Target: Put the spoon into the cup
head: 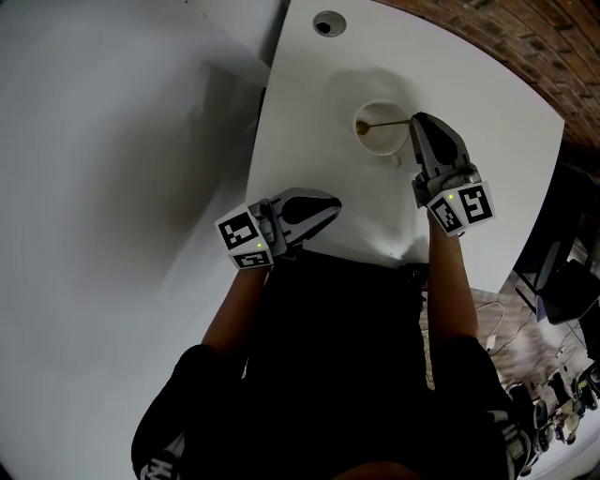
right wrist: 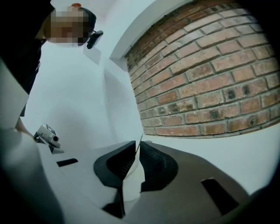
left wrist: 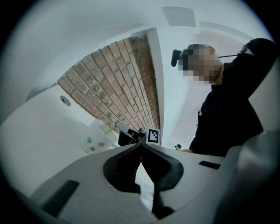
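A white cup (head: 375,148) with coloured spots (left wrist: 94,140) stands on the white table (head: 309,112). The spoon (head: 384,123) lies in it, bowl at the left rim and thin handle sticking out to the right. My right gripper (head: 414,118) is at the handle's end. In the right gripper view the handle (right wrist: 139,142) runs through a narrow gap between the jaws of the right gripper (right wrist: 137,146), which stand slightly open around it. My left gripper (head: 336,202) rests near the table's front edge, shut and empty, its tips touching (left wrist: 141,144).
A round cable hole (head: 329,23) sits at the table's far end. A brick wall (head: 506,28) runs behind the table. The table's right edge drops to a floor with cables and clutter (head: 562,394). A white wall (head: 112,187) borders the left.
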Demonstrator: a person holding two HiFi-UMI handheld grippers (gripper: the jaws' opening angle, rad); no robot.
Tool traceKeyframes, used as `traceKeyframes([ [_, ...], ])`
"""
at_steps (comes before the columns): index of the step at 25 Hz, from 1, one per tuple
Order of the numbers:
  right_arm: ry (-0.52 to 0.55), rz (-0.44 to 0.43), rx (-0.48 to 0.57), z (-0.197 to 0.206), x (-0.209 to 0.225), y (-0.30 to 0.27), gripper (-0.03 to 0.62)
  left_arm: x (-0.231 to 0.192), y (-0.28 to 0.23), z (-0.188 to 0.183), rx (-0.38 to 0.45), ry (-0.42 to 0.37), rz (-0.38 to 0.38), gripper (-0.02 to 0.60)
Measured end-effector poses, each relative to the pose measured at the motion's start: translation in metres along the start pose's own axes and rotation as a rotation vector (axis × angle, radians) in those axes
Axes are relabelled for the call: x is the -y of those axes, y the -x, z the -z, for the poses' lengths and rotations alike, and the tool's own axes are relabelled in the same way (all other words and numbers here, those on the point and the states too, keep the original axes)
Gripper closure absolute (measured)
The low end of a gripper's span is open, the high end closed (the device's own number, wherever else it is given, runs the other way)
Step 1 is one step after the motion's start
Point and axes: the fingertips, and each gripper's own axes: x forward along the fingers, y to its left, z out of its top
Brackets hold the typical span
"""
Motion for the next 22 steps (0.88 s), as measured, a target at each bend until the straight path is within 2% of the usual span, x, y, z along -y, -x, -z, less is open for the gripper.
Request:
traceKeyframes([
  [7,-0.03,0.029,0.001,0.008,0.009,0.006,0.553,0.002,0.002,-0.002,0.002,-0.022,-0.001,0.566],
  [12,-0.048,0.015,0.0,0.01,0.007,0.006,0.553,0.008,0.007,-0.005,0.003,-0.033,-0.009,0.566],
  [15,-0.058,-0.01,-0.005,0.011,0.002,0.005,0.479,0.012,0.007,-0.008,0.008,-0.049,-0.006,0.566],
  [18,-0.05,-0.004,0.007,0.004,-0.003,0.015,0.467,0.023,0.008,-0.012,0.009,-0.061,0.002,0.566],
  [22,0.025,0.017,0.073,-0.031,-0.004,0.027,0.464,0.028,0.007,-0.028,0.019,-0.122,0.029,0.566],
])
